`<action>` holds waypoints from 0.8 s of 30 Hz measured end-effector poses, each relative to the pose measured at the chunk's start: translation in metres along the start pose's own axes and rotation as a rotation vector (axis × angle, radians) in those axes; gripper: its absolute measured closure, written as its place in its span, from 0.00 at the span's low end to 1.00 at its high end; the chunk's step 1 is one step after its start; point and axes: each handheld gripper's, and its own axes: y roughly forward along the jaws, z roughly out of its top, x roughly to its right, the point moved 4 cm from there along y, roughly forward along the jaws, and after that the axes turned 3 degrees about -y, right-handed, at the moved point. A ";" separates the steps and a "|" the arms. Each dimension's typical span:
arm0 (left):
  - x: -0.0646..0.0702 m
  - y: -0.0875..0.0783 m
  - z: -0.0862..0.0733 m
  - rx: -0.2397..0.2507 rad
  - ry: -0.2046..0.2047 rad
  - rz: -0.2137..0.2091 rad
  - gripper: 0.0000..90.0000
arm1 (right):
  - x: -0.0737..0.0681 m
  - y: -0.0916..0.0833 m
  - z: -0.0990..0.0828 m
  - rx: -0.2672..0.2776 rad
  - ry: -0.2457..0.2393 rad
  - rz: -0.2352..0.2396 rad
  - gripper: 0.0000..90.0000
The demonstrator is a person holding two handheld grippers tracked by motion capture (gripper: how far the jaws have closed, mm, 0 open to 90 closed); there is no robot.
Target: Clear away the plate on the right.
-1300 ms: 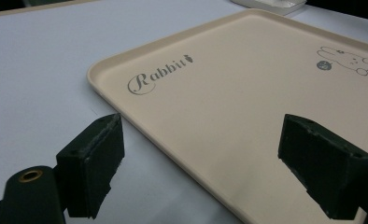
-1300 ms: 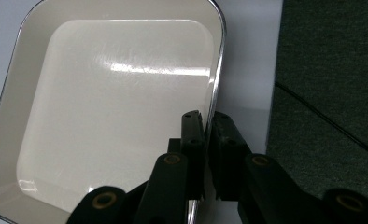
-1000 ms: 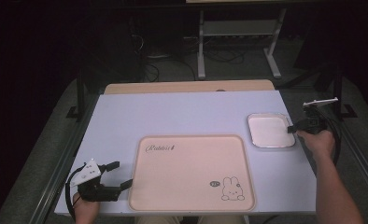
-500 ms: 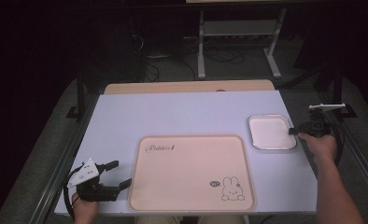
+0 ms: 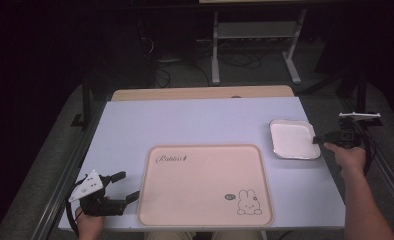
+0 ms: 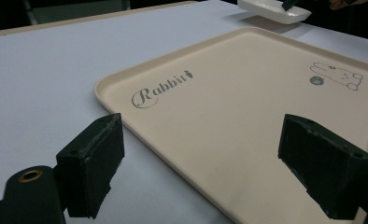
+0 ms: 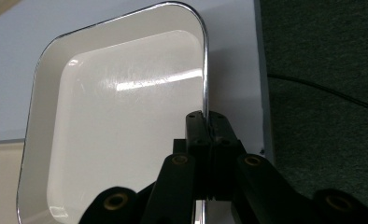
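Shifted toward the table's (image 5: 195,117) right edge, white dish (image 5: 291,138), rim pinched in right gripper (image 5: 319,139); left gripper (image 5: 126,186) wide open, empty, beside tray (image 5: 205,185).

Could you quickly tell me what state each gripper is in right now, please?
Left gripper: open, holding nothing, beside the pink tray.
Right gripper: shut on the white dish, at its rim.

My left gripper (image 5: 124,186) sits low at the near left, held in my left hand (image 5: 91,222), its fingers (image 6: 93,163) spread wide apart. My right gripper (image 5: 319,139) reaches out on an extended forearm, my right hand (image 5: 346,156) behind it, its fingers (image 7: 204,135) pressed together on a thin rim.
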 end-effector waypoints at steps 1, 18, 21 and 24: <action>0.000 0.000 0.000 0.001 0.000 -0.001 0.16 | -0.001 -0.003 -0.001 0.007 0.000 0.009 0.98; 0.003 -0.003 0.001 0.007 0.004 0.007 0.16 | -0.005 -0.025 -0.031 0.082 0.057 0.089 0.98; 0.003 -0.004 0.002 0.016 0.004 0.005 0.16 | -0.010 -0.027 -0.037 0.093 0.066 0.115 0.98; 0.004 -0.005 0.001 0.014 0.005 0.005 0.16 | -0.015 -0.030 -0.041 0.105 0.067 0.139 0.98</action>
